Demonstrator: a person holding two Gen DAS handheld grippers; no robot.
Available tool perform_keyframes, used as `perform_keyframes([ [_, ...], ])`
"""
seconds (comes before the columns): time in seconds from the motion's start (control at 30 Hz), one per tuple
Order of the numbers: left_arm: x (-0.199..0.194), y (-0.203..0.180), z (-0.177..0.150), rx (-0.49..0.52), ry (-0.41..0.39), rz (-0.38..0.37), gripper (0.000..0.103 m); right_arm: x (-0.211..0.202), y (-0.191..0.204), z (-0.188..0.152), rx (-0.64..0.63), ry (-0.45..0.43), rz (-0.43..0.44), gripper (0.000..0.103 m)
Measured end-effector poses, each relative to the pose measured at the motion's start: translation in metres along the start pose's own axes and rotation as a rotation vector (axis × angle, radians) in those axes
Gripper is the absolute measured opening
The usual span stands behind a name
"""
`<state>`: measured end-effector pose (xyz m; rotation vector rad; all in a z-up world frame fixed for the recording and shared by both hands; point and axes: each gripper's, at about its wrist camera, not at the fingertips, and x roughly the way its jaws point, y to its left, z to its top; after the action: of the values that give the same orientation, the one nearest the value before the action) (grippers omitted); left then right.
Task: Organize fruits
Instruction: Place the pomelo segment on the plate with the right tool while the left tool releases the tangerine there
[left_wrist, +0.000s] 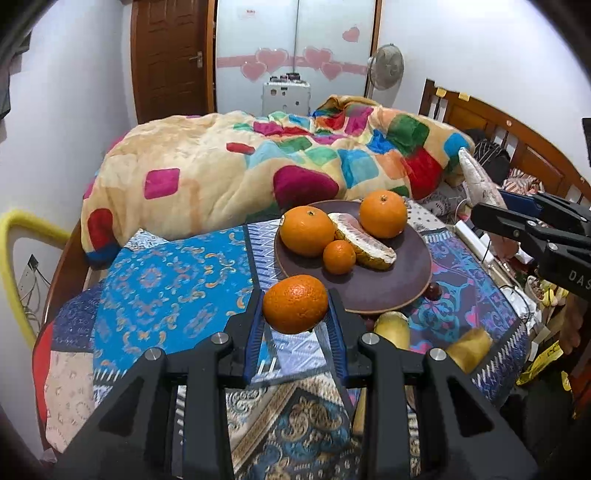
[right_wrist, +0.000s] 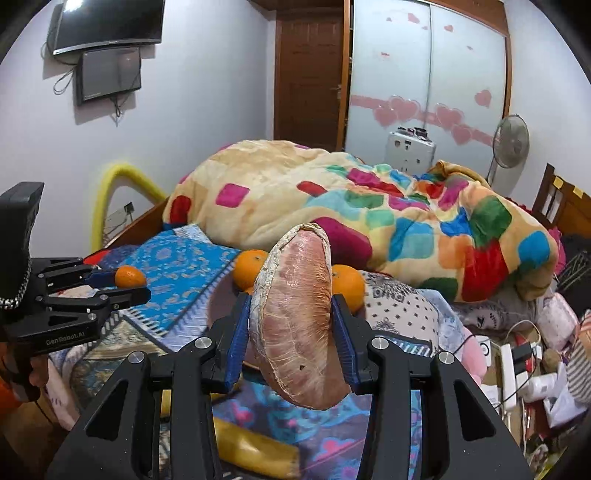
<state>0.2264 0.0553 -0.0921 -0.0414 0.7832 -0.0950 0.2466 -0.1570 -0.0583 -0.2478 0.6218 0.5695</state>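
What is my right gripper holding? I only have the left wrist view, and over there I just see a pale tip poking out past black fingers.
Observer: The right gripper is shut on a peeled pomelo segment, pinkish flesh with white pith along its edge.
Operator: Is it gripped at the end or the middle?
Observer: Around the middle; the segment stands nearly upright between the blue pads, sticking out above and below them.
Operator: From that side, does my left gripper look closed on its orange?
Observer: Yes, the left gripper shows from the side with the orange held between its fingers, above the blue patterned cloth.
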Motion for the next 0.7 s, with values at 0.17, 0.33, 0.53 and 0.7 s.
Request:
perform_keyframes([
  [0.17, 0.026, 0.000, 0.009, -0.011, 0.033, -0.001, 0.032, 0.017, -0.010, -0.003, 0.000, 0.019, -0.012, 0.039],
  [0.33, 0.049, 0.001, 0.018, -0.015, 0.064, -0.011, 0.032, 0.041, -0.018, -0.007, 0.016, 0.053, 0.012, 0.039],
  [0.53, 0.073, -0.002, 0.028, 0.002, 0.092, -0.009, 0.032, 0.068, -0.020, -0.006, 0.010, 0.081, 0.039, 0.039],
  [0.7, 0.091, -0.009, 0.031, 0.020, 0.108, -0.012, 0.032, 0.083, -0.018, -0.005, -0.004, 0.092, 0.049, 0.040],
])
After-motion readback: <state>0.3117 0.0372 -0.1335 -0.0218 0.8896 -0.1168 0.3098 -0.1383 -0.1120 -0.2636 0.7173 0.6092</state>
